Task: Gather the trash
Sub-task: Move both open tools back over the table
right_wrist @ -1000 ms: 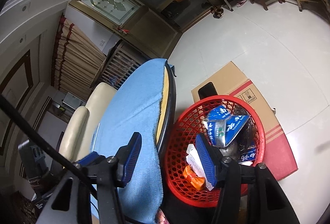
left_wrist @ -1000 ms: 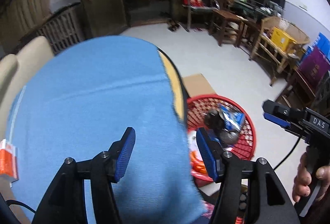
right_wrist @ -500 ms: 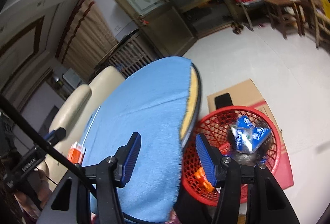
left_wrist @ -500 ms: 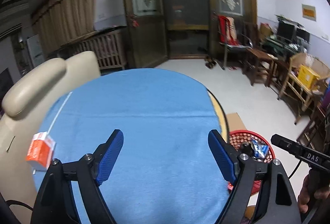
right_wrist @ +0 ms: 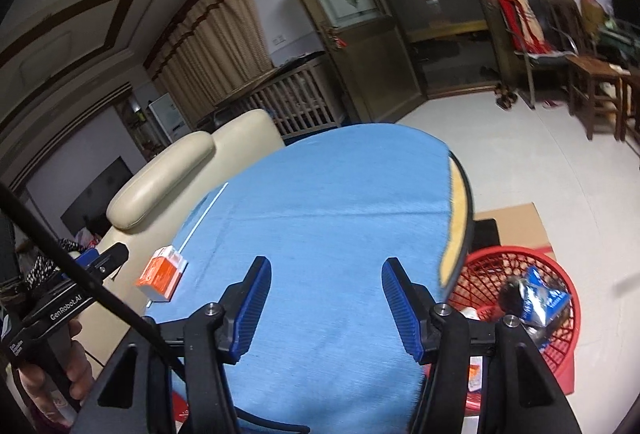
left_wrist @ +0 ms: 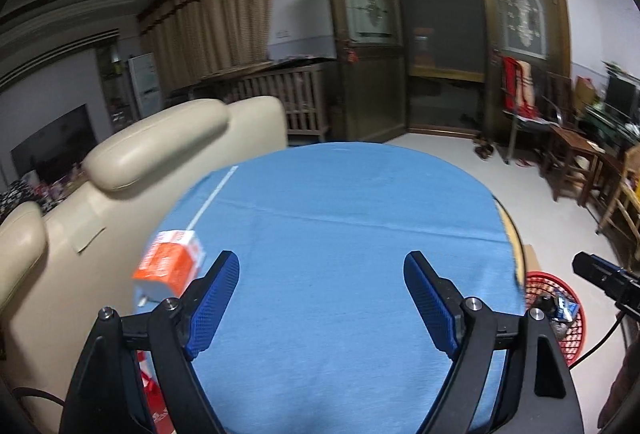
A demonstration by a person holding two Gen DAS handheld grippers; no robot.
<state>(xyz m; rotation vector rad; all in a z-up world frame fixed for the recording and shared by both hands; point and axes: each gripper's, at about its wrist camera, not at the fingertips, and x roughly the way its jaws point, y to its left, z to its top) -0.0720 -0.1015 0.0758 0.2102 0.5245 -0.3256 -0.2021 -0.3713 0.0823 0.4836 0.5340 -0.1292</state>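
Both jaws stand apart, empty; the right gripper point(right_wrist: 326, 292) is opening, the left gripper point(left_wrist: 320, 292) wide. Only the right view shows the red basket's point(right_wrist: 560, 350) crumpled wrappers point(right_wrist: 540, 300) clearly. An orange-and-white carton point(left_wrist: 170, 266) lies at the table's point(left_wrist: 340, 214) left edge.

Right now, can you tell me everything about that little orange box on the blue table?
The orange box is a small carton, orange with white ends and some print too blurred to read. It looks like thin cardboard. It lies near the left edge of the round table's blue cloth, close to the cream sofa, beside a white stripe in the cloth. Only the cloth touches it; no gripper holds it. Whether it is open or empty cannot be told.
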